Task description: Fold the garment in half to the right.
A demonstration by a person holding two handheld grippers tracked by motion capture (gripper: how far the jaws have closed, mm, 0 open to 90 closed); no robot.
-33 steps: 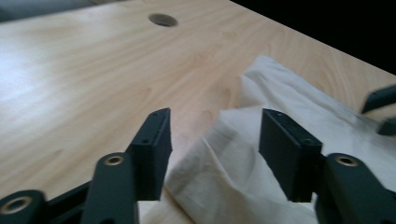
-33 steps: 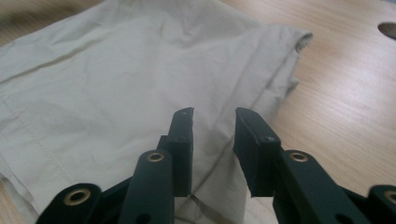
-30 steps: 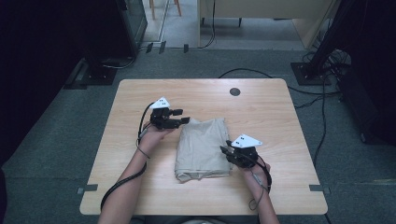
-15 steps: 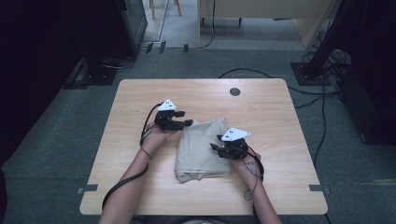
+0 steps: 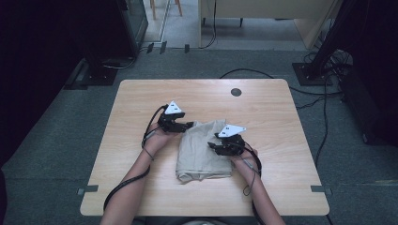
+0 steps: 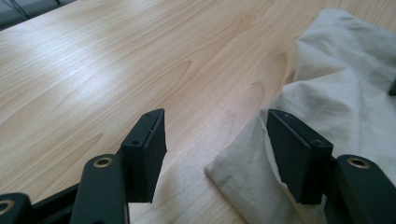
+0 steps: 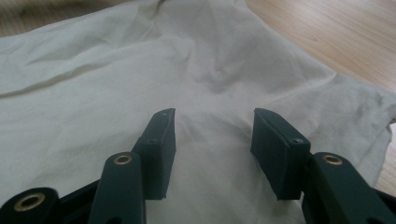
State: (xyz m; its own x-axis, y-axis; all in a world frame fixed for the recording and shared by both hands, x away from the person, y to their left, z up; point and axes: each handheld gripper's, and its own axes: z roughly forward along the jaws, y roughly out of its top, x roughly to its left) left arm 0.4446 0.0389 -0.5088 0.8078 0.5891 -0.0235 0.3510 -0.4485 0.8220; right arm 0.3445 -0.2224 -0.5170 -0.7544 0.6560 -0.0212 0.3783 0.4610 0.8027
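A folded, pale beige cotton cloth (image 5: 202, 151) lies on the light wooden table (image 5: 281, 122), and both handheld tongs are busy at it.

The left gripper (image 5: 176, 123) sits at the cloth's far left corner, held low over the tabletop in the person's left hand (image 5: 157, 138). Its two black jaws stand spread apart. In the left gripper view (image 6: 219, 154), a folded corner of the cloth (image 6: 336, 93) pokes into the gap from the side of the right-hand jaw, with bare wood between that corner and the other jaw. The cloth lies against or just beside the right-hand jaw; I cannot tell whether the pad touches it, and nothing is pinched.

The right gripper (image 5: 227, 145) hangs over the right half of the cloth, near its right edge, with the person's right hand (image 5: 244, 157) behind it. Its jaws have just been opening and now stand apart. In the right gripper view (image 7: 214, 154) they point down at the rumpled top layer of the cloth (image 7: 140, 70), which spreads ahead of and beneath both jaws; the fabric between them lies slack, not gripped. Beyond the cloth's edge, on the side of the right-hand jaw, a strip of wood shows.

The two tongs are well apart, with the cloth's upper middle between them.
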